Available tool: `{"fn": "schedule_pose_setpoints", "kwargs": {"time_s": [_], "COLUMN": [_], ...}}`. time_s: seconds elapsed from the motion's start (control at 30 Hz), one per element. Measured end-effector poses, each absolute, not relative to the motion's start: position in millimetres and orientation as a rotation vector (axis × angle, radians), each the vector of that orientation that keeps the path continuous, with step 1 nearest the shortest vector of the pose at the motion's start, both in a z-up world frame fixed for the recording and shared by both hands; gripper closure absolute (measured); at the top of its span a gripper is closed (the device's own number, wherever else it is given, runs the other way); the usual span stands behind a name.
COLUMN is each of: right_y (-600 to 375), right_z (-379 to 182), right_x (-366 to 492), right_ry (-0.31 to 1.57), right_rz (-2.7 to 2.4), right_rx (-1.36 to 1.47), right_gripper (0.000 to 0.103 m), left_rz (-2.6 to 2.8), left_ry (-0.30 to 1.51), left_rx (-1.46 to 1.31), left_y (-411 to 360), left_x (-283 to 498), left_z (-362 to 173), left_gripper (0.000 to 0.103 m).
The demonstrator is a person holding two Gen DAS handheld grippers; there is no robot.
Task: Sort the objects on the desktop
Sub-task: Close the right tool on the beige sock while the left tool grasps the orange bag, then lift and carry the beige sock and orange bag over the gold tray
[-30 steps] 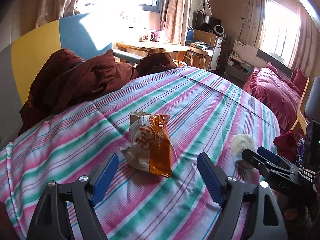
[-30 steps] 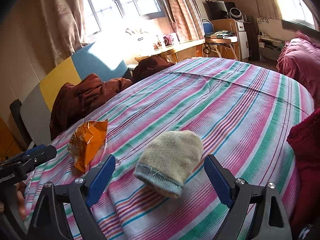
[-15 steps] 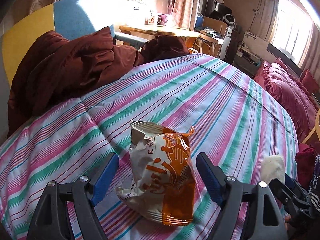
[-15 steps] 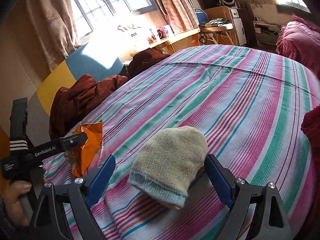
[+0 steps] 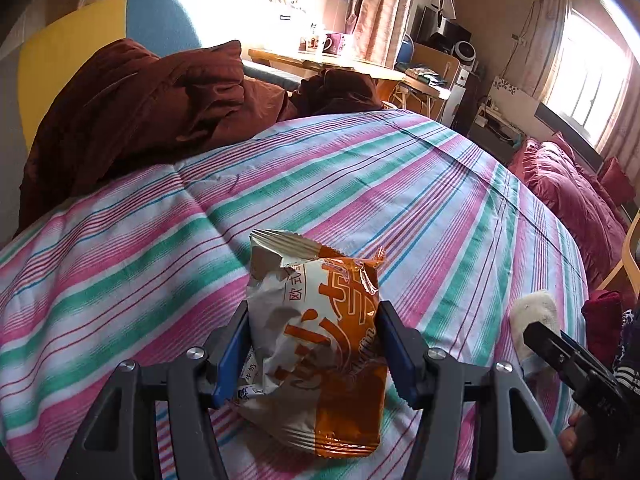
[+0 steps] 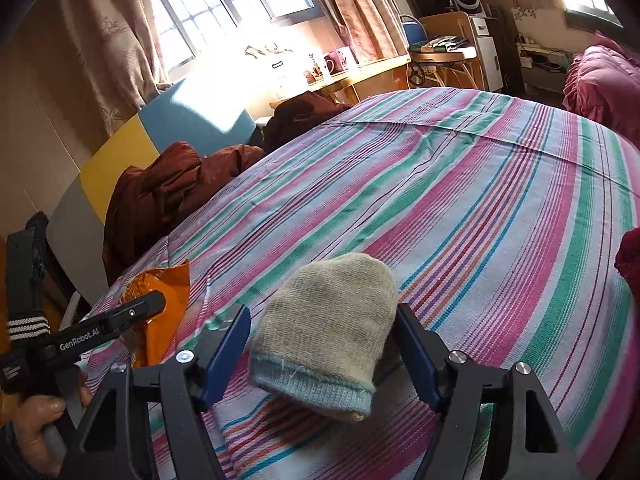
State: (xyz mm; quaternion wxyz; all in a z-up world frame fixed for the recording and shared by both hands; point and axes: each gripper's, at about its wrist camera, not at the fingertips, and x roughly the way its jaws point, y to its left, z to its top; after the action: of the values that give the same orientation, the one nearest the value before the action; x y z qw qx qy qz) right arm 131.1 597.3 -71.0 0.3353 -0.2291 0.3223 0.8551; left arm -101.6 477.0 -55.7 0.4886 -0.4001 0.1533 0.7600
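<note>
A striped bedsheet covered the bed and carried both of the task's things, with a rumpled brown quilt heaped at its far edge. No bin, box or sorted pile showed in either view, so where the things were meant to go could not be told, and the pictures did not settle how much of the sorting was done. The snack packet, orange and white with a torn top, lay on the sheet between the jaws of the left gripper; the 2 blue pads touched its sides, so the jaws seemed closed onto it, though the packet rested on the sheet. Near it lay the knitted sock, beige with a pale blue cuff, between the jaws of the right gripper, which stood open, close on either side without pressing it. By my judgement both things were being taken up at once, neither yet lifted clear.
</note>
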Motion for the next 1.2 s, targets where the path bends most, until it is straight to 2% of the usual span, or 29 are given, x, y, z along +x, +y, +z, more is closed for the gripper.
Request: {"fn": "schedule_pose_setpoints", "kwargs": {"time_s": [0.4, 0.47, 0.6, 0.87, 1.2], "right_y": [587.3, 577.3, 542.7, 478.6, 450.1], "right_z": [-70.4, -67.8, -60.1, -65.0, -64.4], "right_x": [110.5, 101.4, 86.5, 79.3, 75.3], "right_ry": [0.778, 0.718, 0.540, 0.514, 0.391], "right_rz": [2.386, 2.446, 2.528, 2.674, 2.683], "right_rx": [-0.715, -0.771, -0.859, -0.979, -0.991], "right_gripper": [0.031, 0.040, 0.041, 0.041, 0.041], "left_rz": [1.938, 1.950, 1.990, 2.029, 2.024], "left_ry": [0.286, 0.264, 0.255, 0.206, 0.135], "left_rx": [-1.021, -1.029, -1.016, -0.983, -1.033], "left_y": [344.0, 321.8, 288.1, 261.8, 259.0], "left_x": [-52.6, -45.0, -29.9, -19.3, -29.9], "left_z": [-51.4, -50.0, -48.3, -51.3, -62.9], "left_gripper": [0.041, 0.041, 0.041, 0.040, 0.028]}}
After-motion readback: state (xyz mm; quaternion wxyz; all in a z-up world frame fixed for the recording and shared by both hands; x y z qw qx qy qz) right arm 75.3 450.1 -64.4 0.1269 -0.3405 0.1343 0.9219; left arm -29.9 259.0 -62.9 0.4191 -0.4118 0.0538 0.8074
